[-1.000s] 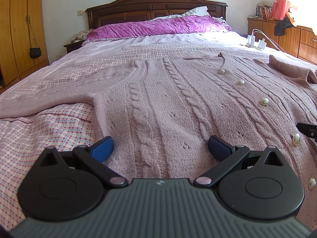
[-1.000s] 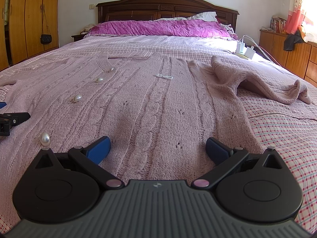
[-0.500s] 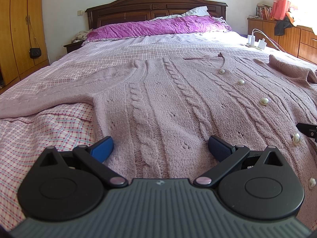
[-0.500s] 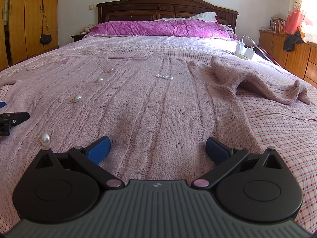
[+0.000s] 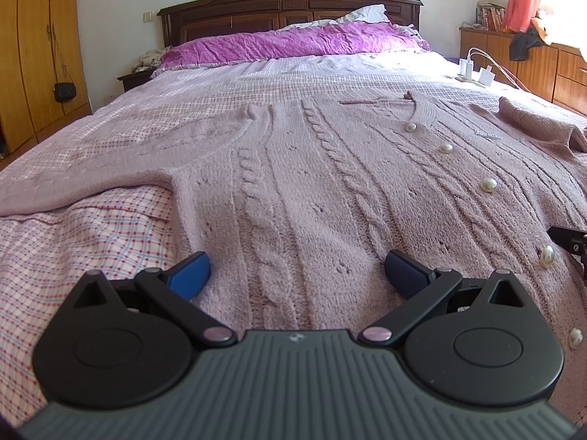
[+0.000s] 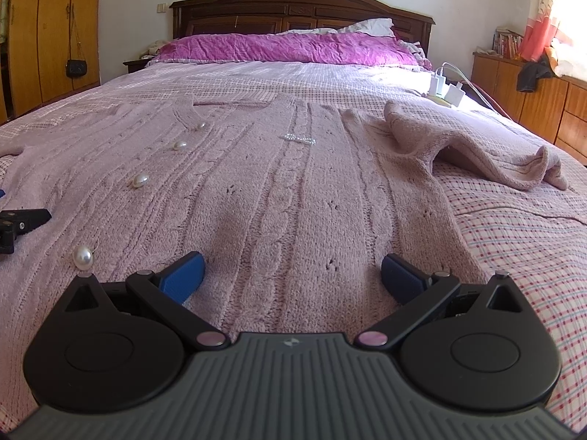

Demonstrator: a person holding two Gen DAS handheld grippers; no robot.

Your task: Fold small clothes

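- We see a pink cable-knit cardigan [image 5: 293, 183] spread flat, front up, across the checked bedsheet [image 5: 73, 249], its hem nearest us.
- A row of pearl buttons [image 5: 489, 184] runs up the cardigan's middle toward its neckline.
- One sleeve [image 5: 110, 168] lies stretched out flat from the cardigan's left side; the other sleeve [image 6: 477, 150] is bunched and rumpled off its right side.
- Our left gripper [image 5: 297, 271] sits low over the cardigan's hem, fingers spread wide, holding nothing.
- Our right gripper [image 6: 291, 275] sits likewise over the hem on the far side of the buttons, also wide apart and empty.
- Beyond the cardigan's collar lie a purple pillow [image 6: 286, 46] and a dark wooden headboard [image 6: 301, 7].
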